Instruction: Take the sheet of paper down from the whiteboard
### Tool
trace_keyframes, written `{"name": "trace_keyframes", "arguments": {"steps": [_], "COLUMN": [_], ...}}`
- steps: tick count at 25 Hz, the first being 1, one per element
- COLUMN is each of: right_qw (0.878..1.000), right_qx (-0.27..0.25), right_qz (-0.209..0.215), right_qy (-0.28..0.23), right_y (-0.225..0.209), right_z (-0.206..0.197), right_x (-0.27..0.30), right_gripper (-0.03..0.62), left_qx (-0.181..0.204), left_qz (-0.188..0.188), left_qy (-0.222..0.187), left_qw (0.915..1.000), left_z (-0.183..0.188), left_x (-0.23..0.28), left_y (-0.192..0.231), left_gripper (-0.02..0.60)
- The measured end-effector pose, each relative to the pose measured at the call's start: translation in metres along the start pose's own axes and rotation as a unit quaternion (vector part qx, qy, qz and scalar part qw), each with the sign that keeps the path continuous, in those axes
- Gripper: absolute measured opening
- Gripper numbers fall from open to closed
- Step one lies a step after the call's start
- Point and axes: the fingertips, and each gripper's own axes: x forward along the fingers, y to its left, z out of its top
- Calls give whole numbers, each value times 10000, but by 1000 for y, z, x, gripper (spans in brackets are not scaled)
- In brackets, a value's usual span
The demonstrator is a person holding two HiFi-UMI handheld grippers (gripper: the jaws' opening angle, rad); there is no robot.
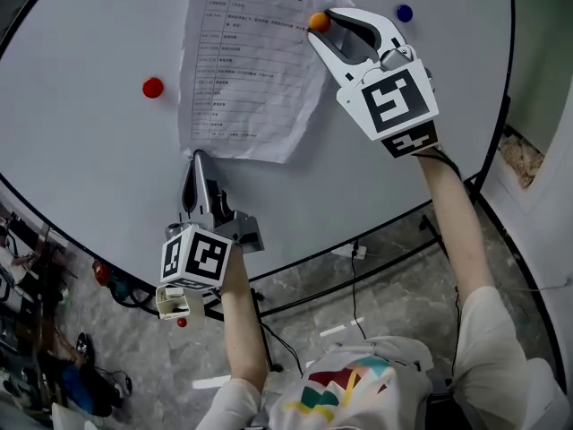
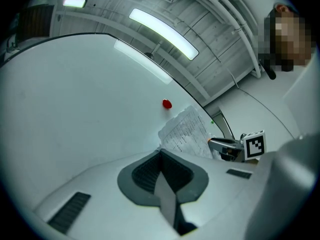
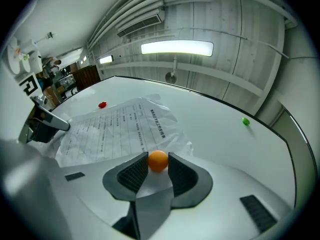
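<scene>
print on paper too small to read

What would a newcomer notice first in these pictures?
The eye goes first to the crumpled printed sheet of paper near the top of the large whiteboard. At its upper right corner, the right gripper is closed on a small orange magnet. The left gripper, jaws together, meets the sheet's lower left corner, and a red magnet sits alone on the board to the sheet's left.
</scene>
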Motion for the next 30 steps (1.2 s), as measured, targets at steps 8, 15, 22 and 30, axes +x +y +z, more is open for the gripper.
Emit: {"name": "trace_keyframes", "arguments": {"steps": [8,15,22,30], "right_qw": [9994,9989,9990,9974], "right_qx": [215,327,361,642], "right_qz": [-187,-168,-213,-303], "right_qy": [189,278,177,75], "right_y": [-35,-66,-67,-32], "right_z": [-18,-28,-13,-18], "right_x": [-4,-4,-13,-26], "right_gripper": [132,132,132,133], "left_qx": [4,43,63,53], "left_qz": [160,497,983,980], "left_qy": [56,49,-146,-10], "left_qw": [9999,9987,9950,9952], "left_z": [3,6,25,3], "left_x": [-3,-9,-60,-101], "left_y": [-4,-15,0,10], "left_gripper": [46,46,46,46]}}
